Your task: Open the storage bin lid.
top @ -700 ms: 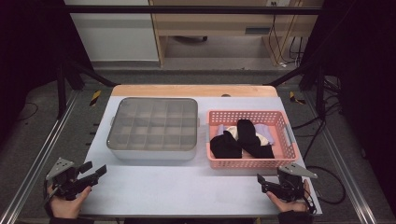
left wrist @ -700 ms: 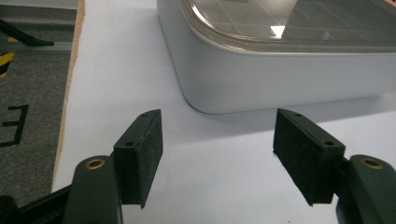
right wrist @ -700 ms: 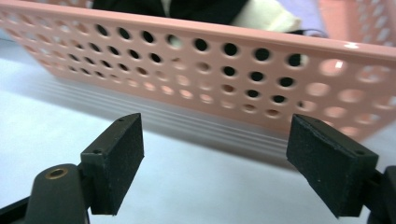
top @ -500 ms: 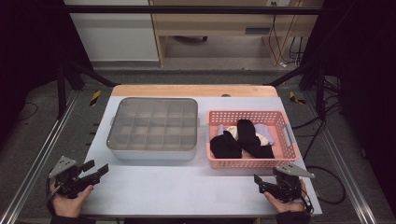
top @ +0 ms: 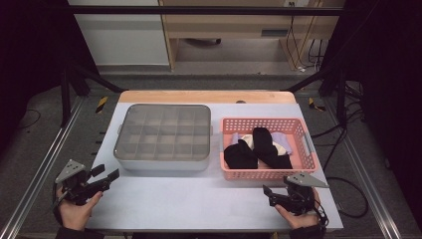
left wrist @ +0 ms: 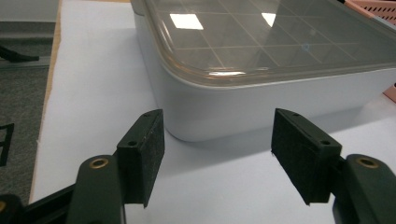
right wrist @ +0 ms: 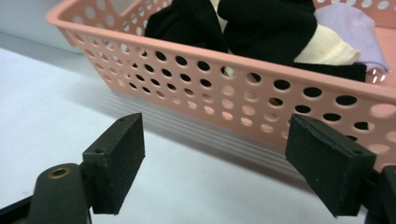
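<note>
A grey compartment box [top: 163, 137] with a clear lid stands at the middle left of the white table. Right of it is a pink perforated basket [top: 268, 174] holding black socks [top: 259, 149] on cream and lilac cloth. My left gripper [top: 105, 173] is open near the table's front left, its jaws pointing at the box's near left corner [left wrist: 187, 116] with nothing between them [left wrist: 217, 154]. My right gripper [top: 268, 195] is open at the front right, just short of the basket's front wall [right wrist: 261, 93], and empty [right wrist: 212, 163]. The socks [right wrist: 266, 23] show above the basket's rim.
A wooden strip [top: 204, 96] runs along the table's far edge. Metal rails [top: 45, 164] flank both sides, and cables lie on the floor at the right. Bare white tabletop [top: 199, 199] stretches between the two grippers.
My right gripper has edged slightly to the left along the front edge. The left gripper, the box and the basket stay where they were.
</note>
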Demonstrator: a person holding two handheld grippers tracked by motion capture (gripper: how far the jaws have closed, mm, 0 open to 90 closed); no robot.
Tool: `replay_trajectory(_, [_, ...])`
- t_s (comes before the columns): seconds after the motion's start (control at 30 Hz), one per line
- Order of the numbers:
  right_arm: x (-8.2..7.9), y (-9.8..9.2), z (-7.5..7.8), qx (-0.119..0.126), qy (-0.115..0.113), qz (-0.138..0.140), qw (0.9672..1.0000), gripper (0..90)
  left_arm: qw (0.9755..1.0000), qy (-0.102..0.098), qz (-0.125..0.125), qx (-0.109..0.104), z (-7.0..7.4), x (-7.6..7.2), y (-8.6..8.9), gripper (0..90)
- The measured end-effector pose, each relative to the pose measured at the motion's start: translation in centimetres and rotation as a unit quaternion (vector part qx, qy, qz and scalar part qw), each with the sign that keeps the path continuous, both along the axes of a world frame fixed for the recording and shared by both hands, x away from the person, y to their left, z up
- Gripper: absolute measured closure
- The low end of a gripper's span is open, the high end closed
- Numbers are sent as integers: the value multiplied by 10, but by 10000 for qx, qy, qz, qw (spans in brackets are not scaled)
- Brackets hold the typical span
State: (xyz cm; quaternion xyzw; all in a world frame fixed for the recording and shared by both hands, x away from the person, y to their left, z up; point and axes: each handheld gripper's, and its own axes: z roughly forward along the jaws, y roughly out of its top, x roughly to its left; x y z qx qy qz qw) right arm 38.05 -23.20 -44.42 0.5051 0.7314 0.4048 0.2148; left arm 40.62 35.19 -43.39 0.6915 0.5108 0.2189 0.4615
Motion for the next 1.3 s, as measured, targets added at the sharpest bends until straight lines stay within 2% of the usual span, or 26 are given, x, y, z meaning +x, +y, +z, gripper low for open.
replay_trajectory(0.1, [-1, 2, 2, 57, -1, 40, 10000, 201, 9999, -57, -69, -54, 5, 1, -1, 340])
replay_trajectory(0.2, [-3, 6, 9, 2, -82, 92, 9999, 200, 9998, -134, -70, -136, 13, 2, 1, 338])
replay_trajectory(0.4, [-5, 10, 24, 61, -297, 154, 9994, 195, 9994, -325, -44, -88, 29, 4, -2, 335])
replay_trajectory(0.6, [-2, 19, 35, 120, -351, 248, 9990, 201, 9990, -419, -82, -96, 41, 10, -7, 335])
replay_trajectory(0.77, [5, 37, 47, 58, -452, 478, 9978, 215, 9985, -515, -62, -174, 54, 18, -8, 335])
replay_trajectory(1.0, [13, 58, 63, 72, -555, 671, 9962, 224, 9981, -603, -51, -120, 60, 26, -13, 335])
replay_trajectory(1.3, [33, 88, 72, 111, -563, 866, 9946, 225, 9984, -554, -44, -124, 65, 46, -18, 339])
